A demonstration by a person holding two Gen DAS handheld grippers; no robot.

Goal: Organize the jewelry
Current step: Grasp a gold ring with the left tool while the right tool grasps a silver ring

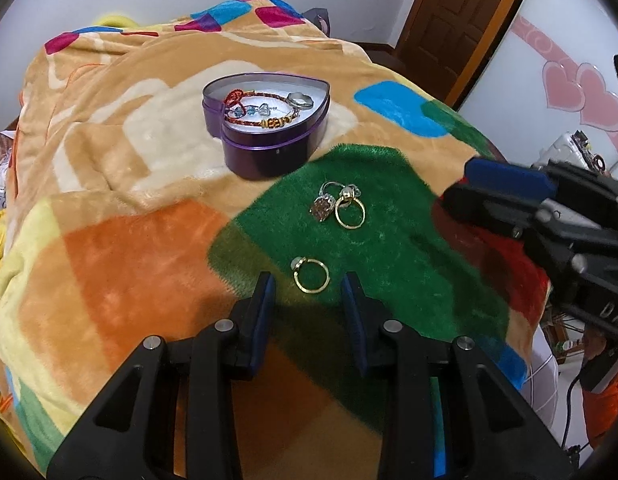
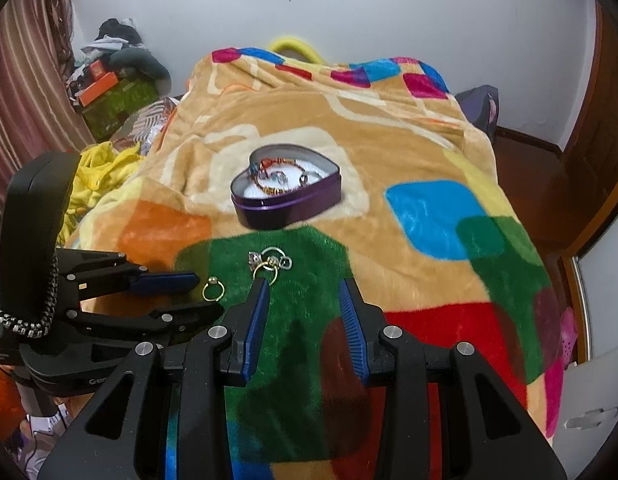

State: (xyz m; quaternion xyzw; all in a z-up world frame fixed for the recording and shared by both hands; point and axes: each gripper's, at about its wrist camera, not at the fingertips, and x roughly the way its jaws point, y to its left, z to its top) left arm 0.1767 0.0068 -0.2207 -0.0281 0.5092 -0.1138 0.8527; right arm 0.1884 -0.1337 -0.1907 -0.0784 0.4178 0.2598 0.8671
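Waiting rings: one gold ring (image 1: 311, 276) lies alone on the blanket's green patch (image 1: 409, 248); a small cluster (image 1: 338, 205) sits beyond it.
Box: a purple heart-shaped tin (image 1: 265, 130), lid off (ready to take more), already holds bracelets.
Left gripper (image 1: 307, 290): released, jaws straddling the lone ring, likely to pick it.
Right gripper (image 2: 301, 294): released, empty, near the cluster.
Bed: supports everything.

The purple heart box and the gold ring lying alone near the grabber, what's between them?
Between the purple heart box and the lone gold ring, the left wrist view shows a cluster of rings on the blanket's green patch.
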